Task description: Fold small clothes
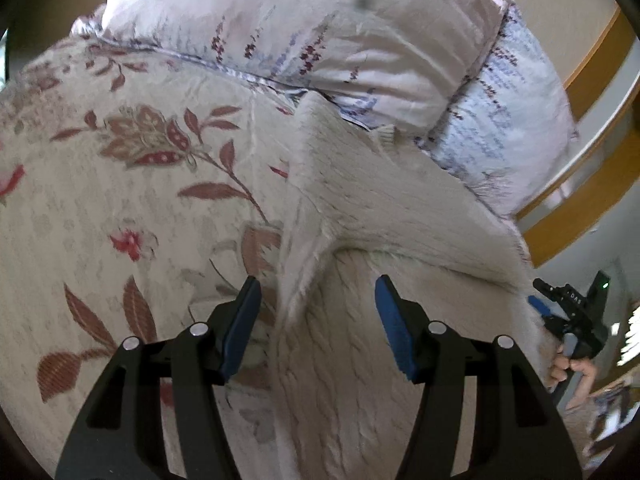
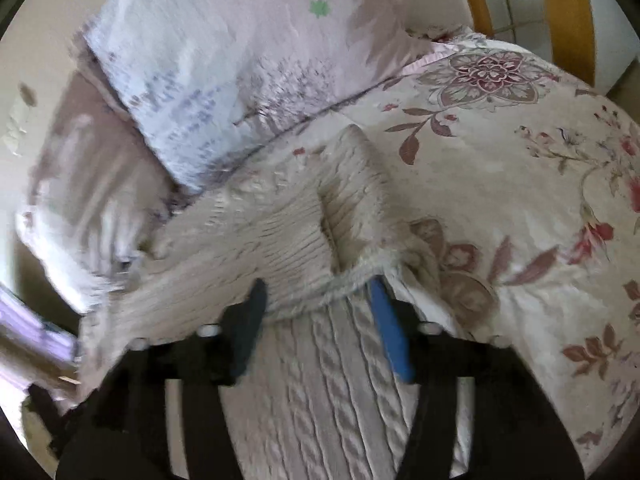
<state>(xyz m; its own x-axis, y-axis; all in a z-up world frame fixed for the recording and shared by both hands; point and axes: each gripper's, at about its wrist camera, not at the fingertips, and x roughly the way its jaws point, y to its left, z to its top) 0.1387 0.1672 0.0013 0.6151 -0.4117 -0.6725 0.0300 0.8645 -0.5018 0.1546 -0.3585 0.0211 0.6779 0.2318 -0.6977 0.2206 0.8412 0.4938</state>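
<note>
Cream cable-knit sweater (image 2: pixel 304 392) lies under both parted hand-held grippers, left (image 1: pixel 318 328) and right (image 2: pixel 320 328), seemingly gripping nothing.

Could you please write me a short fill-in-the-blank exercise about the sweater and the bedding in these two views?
1. The cream sweater has a ____ knit pattern.
2. The sweater lies on a bedspread printed with ____.
3. Beyond the sweater lie two ____, one on the other.
4. The pads on the fingers of the left gripper are coloured ____.

Missing words: cable; flowers; pillows; blue
</note>
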